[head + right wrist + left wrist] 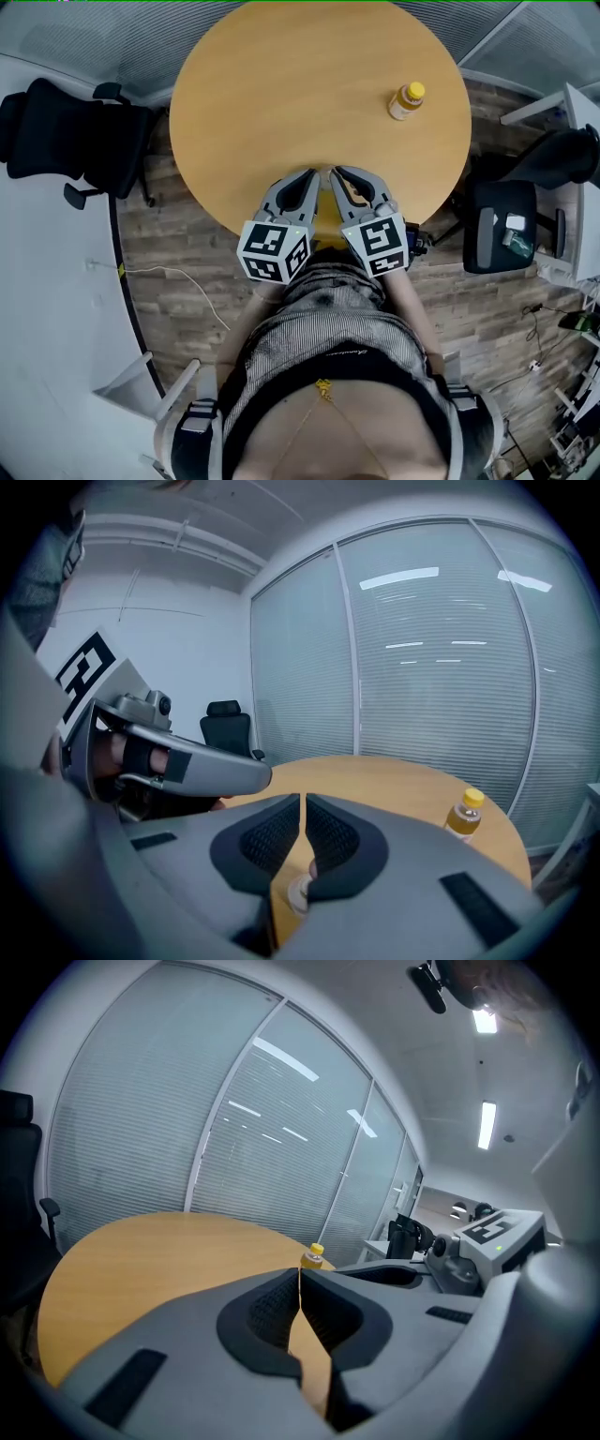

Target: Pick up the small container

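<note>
Scene: a round wooden tabletop (pixel 281 94) stands on a plank floor (pixel 178 281). Black chairs stand to either side of it, one at the left (pixel 75 141) and one at the right (pixel 502 225).

Container (pixel 406 100): a small bottle with a yellow cap and yellowish contents. It stands upright on the tabletop, in the far right part as the head view shows it, near the edge. Nothing touches it. It is well apart from both grippers.

Left gripper (pixel 309 174): held over the near edge of the tabletop, just beside the right gripper (pixel 336 174), and tilted slightly downward. In the left gripper view its jaws meet along one thin seam (pixel 299 1274) and nothing is between them, so it is closed and empty. The container (pixel 312 1258) shows just above the jaw tips, far across the tabletop (pixel 141 1260). The right gripper (pixel 487 1241) shows at the right of this view.

Right gripper: in the right gripper view its jaws (pixel 302 808) stand together with only a hairline slit between the ribbed pads and nothing gripped, so it is closed and empty. The container (pixel 462 816) stands to the right of the jaws, near the tabletop's (pixel 394 780) edge. The left gripper (pixel 169 761) shows at the left, with a chair (pixel 228 728) behind it.

Surroundings: glass walls with lowered blinds (pixel 441 667) enclose the far side.
</note>
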The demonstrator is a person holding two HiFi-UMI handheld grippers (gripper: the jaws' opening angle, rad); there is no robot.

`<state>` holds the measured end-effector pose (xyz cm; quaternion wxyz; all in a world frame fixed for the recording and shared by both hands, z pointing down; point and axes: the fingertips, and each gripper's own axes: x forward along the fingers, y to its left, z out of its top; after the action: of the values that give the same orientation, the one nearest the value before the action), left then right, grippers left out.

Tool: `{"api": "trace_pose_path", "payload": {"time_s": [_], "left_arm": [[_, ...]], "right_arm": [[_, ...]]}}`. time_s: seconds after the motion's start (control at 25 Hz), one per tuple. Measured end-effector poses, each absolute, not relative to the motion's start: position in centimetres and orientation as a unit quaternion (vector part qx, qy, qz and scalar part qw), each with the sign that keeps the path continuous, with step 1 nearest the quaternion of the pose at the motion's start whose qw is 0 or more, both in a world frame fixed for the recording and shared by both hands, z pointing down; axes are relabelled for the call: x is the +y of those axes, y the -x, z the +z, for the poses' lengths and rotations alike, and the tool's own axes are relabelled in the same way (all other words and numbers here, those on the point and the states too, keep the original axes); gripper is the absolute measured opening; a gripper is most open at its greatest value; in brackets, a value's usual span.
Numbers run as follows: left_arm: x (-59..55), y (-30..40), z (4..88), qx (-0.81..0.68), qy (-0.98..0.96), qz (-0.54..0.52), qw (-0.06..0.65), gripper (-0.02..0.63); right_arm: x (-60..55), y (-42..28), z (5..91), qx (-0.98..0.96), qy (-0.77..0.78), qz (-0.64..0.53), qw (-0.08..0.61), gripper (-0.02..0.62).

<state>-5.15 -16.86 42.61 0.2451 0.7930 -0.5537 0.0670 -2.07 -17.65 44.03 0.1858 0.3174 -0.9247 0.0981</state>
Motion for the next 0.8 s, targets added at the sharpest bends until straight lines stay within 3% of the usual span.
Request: {"api": "trace_pose_path", "payload": {"time_s": [0.8], "left_arm": [[-17.2, 6.0, 43.5, -0.526, -0.805, 0.075, 0.262, 0.025]], "right_arm": [[-18.5, 2.5, 45.4, -0.913, -0.341, 0.116, 0.191, 0.034]]}}
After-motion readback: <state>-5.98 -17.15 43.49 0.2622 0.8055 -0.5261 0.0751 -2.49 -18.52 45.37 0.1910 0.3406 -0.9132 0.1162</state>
